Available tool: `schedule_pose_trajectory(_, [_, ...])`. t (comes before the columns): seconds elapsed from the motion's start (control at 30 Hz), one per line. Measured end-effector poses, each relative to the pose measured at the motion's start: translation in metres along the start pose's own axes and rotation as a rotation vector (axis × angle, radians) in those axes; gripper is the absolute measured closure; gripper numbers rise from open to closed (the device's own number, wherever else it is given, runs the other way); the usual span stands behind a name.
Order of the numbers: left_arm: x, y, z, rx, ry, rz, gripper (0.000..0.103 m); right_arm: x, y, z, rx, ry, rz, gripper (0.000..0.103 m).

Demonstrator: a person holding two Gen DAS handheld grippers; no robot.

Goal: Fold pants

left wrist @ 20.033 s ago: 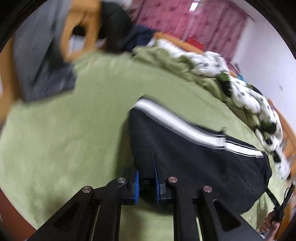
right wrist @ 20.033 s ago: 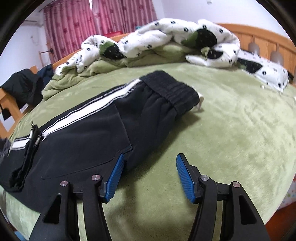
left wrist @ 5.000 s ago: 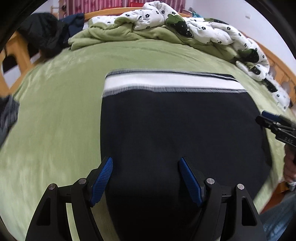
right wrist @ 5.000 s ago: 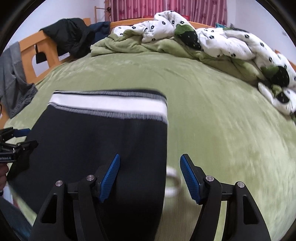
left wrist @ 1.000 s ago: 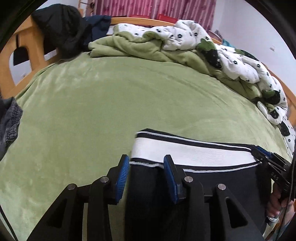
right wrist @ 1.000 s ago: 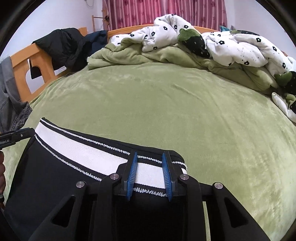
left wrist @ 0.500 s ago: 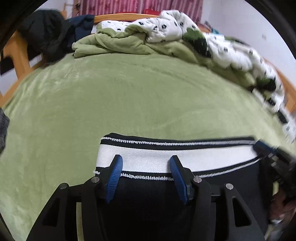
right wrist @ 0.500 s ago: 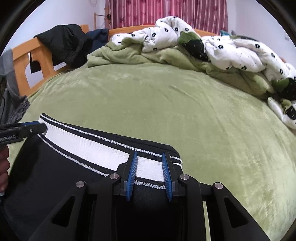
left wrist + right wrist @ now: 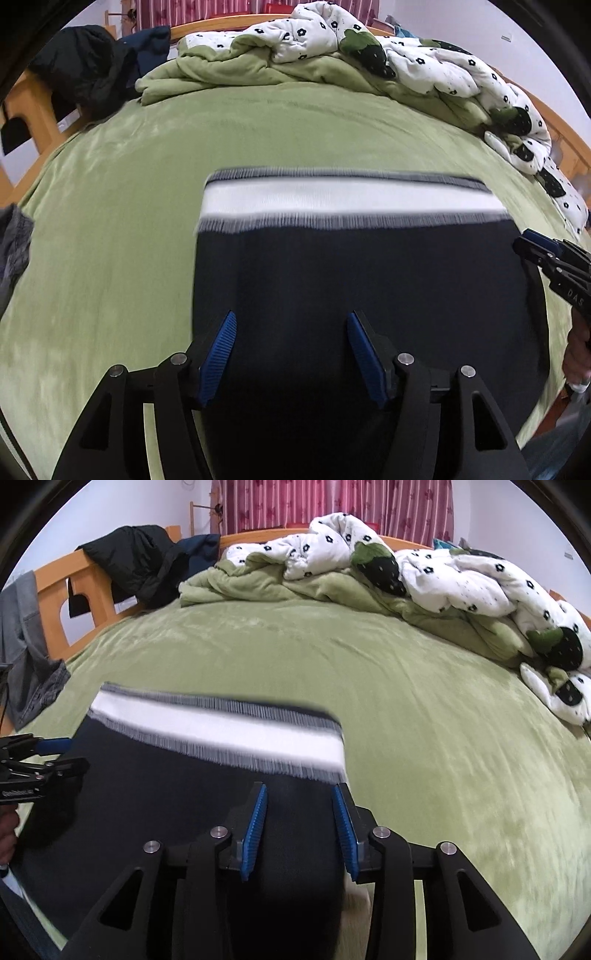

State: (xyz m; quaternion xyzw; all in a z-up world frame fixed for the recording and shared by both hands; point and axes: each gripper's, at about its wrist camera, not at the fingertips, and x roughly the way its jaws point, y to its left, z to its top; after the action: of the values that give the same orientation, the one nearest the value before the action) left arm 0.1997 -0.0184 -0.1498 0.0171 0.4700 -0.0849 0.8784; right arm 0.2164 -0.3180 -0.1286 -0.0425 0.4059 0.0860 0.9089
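Note:
The black pants (image 9: 362, 280) lie folded on the green bed, their white side stripe (image 9: 347, 201) along the far edge. My left gripper (image 9: 290, 350) hovers over the near left part of the fold. Its jaws are opening, with dark cloth below them but nothing pinched. In the right wrist view the same pants (image 9: 177, 797) fill the lower left. My right gripper (image 9: 299, 825) stands over their right end near the stripe (image 9: 229, 731), jaws opening and off the cloth. Each gripper shows at the other view's edge: the right gripper (image 9: 554, 258) and the left gripper (image 9: 37, 760).
A rumpled white and green quilt (image 9: 388, 572) is heaped along the far side of the green bed cover (image 9: 424, 716). Dark jackets (image 9: 144, 561) hang over the wooden bed frame (image 9: 59, 587) at the left. Grey clothing (image 9: 26, 657) drapes at the left edge.
Both grippers have let go of the striped edge and pulled back toward me. Their jaws have spread, and the pants now lie flat with the stripe farther off.

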Motion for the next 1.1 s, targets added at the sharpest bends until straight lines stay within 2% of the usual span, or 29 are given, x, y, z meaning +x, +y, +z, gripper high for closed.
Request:
schedule_pose_trajectory(0.13, [-0.020, -0.002, -0.031, -0.013, 0.017, -0.008, 0.042, -0.025, -0.008, -0.031, 0.032, 0.053, -0.003, 0.064])
schedule_pose_trajectory(0.27, [-0.043, -0.007, -0.058, -0.062, 0.070, -0.047, 0.040, -0.050, -0.001, -0.051, 0.026, 0.138, 0.097, 0.062])
schedule_pose_trajectory(0.33, [-0.048, -0.008, -0.067, -0.059, 0.089, -0.049, 0.038, -0.072, 0.012, -0.057, -0.005, 0.107, 0.071, 0.062])
schedule_pose_trajectory(0.4, [-0.058, -0.005, -0.082, -0.094, 0.085, -0.045, 0.037, -0.101, 0.024, -0.065, -0.011, 0.037, 0.056, 0.050])
schedule_pose_trajectory(0.57, [-0.083, 0.005, -0.119, -0.186, 0.101, -0.082, 0.037, -0.156, 0.033, -0.082, 0.101, -0.070, 0.051, 0.038])
schedule_pose_trajectory(0.67, [-0.109, -0.002, -0.135, -0.165, 0.044, -0.018, 0.037, -0.174, 0.039, -0.089, 0.117, -0.064, 0.010, 0.038])
schedule_pose_trajectory(0.77, [-0.142, -0.016, -0.138, -0.133, -0.031, -0.005, 0.037, -0.188, 0.045, -0.093, 0.121, -0.066, -0.023, 0.038])
schedule_pose_trajectory(0.87, [-0.176, -0.029, -0.136, -0.103, -0.115, 0.020, 0.036, -0.205, 0.052, -0.097, 0.115, -0.071, -0.060, 0.038])
schedule_pose_trajectory(0.93, [-0.199, -0.042, -0.131, -0.068, -0.154, 0.064, 0.035, -0.219, 0.059, -0.101, 0.101, -0.089, -0.097, 0.037])
schedule_pose_trajectory(0.97, [-0.209, -0.046, -0.129, -0.068, -0.177, 0.073, 0.033, -0.227, 0.062, -0.103, 0.094, -0.101, -0.094, 0.026])
schedule_pose_trajectory(1.0, [-0.216, -0.047, -0.128, -0.074, -0.191, 0.074, 0.028, -0.234, 0.064, -0.104, 0.093, -0.112, -0.091, 0.010])
schedule_pose_trajectory(1.03, [-0.225, -0.045, -0.127, -0.086, -0.209, 0.069, 0.025, -0.241, 0.066, -0.106, 0.097, -0.125, -0.094, 0.006])
schedule_pose_trajectory(1.1, [-0.240, -0.047, -0.128, -0.096, -0.234, 0.049, 0.023, -0.255, 0.069, -0.109, 0.111, -0.155, -0.109, 0.004])
